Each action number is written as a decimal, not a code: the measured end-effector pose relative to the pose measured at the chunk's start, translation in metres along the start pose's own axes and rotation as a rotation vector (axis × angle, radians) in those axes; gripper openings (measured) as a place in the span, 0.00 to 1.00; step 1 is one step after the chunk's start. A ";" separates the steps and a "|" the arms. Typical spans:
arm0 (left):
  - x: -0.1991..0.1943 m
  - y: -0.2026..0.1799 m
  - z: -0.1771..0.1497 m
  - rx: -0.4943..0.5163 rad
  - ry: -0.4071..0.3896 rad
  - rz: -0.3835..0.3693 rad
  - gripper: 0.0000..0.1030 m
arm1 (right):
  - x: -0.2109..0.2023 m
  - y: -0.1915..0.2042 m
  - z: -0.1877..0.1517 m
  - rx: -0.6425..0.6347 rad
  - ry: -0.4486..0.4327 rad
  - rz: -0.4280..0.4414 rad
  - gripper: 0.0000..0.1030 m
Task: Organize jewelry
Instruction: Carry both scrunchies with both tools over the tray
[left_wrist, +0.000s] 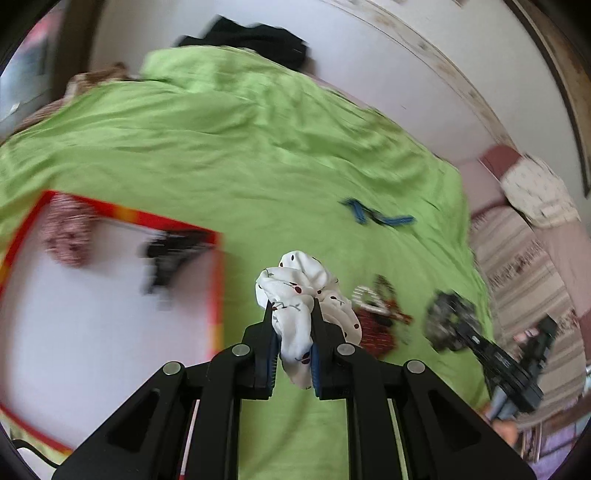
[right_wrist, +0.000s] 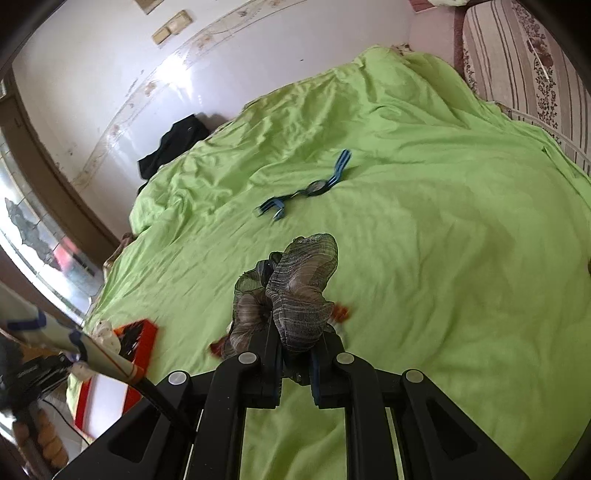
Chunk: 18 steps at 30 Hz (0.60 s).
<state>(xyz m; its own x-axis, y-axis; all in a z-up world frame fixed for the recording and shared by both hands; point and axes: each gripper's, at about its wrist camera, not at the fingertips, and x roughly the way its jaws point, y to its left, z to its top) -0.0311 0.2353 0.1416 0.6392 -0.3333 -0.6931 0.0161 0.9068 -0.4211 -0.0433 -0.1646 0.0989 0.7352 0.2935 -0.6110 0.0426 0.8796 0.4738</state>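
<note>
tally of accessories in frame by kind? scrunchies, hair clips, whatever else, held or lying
Scrunchies: 4 – white cherry-print scrunchie in the left gripper, grey striped scrunchie in the right gripper, pink patterned scrunchie in the tray, red scrunchie on the green sheet.
Black hair clip: 1, in the tray.
Blue goggles: 1.
Total: 6; the blurred cluster beside the red scrunchie is not counted.

Left wrist cam sits close behind its fingers, angled down over the green bedsheet (left_wrist: 258, 155). Right wrist cam does likewise. Both share the sheet and blue goggles (left_wrist: 376, 216) (right_wrist: 306, 190) at 12 o'clock.
</note>
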 end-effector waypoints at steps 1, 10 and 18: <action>-0.003 0.012 0.001 -0.020 -0.009 0.012 0.13 | -0.001 0.004 -0.003 -0.005 0.007 0.004 0.12; -0.035 0.107 0.000 -0.171 -0.094 0.115 0.13 | 0.013 0.070 -0.030 -0.083 0.100 0.047 0.12; -0.048 0.171 0.000 -0.269 -0.126 0.164 0.13 | 0.039 0.168 -0.053 -0.252 0.177 0.115 0.12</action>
<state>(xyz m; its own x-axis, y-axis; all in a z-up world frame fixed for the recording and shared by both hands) -0.0592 0.4061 0.1033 0.7069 -0.1385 -0.6936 -0.2875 0.8397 -0.4607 -0.0438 0.0145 0.1211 0.5957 0.4370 -0.6740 -0.2190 0.8956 0.3872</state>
